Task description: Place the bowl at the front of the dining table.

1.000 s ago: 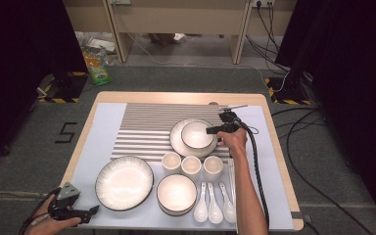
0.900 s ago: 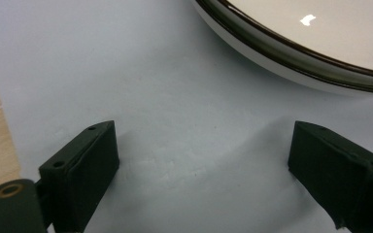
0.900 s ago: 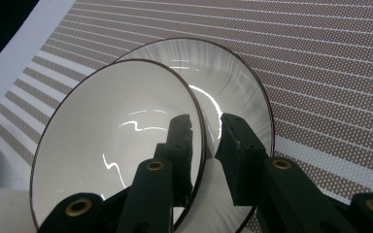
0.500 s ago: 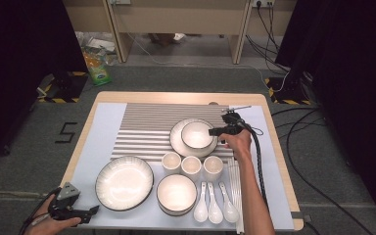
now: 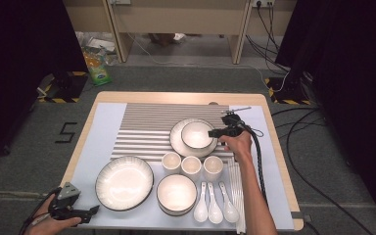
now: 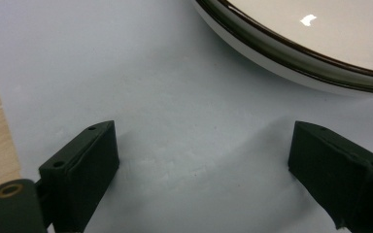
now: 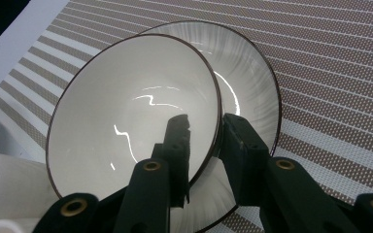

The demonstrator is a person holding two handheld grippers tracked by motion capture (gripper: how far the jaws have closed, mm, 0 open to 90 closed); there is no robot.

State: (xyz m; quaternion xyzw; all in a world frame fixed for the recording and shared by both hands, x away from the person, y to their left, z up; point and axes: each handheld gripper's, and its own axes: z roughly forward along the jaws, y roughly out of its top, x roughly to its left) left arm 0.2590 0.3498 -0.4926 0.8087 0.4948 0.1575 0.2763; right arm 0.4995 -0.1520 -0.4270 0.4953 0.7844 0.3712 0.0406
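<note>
Small bowl (image 7: pixel 131 121) sits on its plate (image 7: pixel 252 77); right gripper (image 7: pixel 205 141) jaws loosening off the rim, left gripper (image 6: pixel 201 160) idle, jaws apart.

Right gripper (image 7: pixel 204 141): one jaw inside the small bowl (image 7: pixel 131 121), the other outside its wall, rim between them. Bowl sits in the plate (image 7: pixel 257 77), which extends behind and past the outer jaw. Striped mat (image 7: pixel 330 58) under both, beyond the jaws. A cup (image 7: pixel 5 184) lies beside the inner jaw. Left gripper (image 6: pixel 201 170): bench cover (image 6: pixel 126 73) between the jaws; large plate (image 6: pixel 311 43) ahead, toward the far jaw.
</note>
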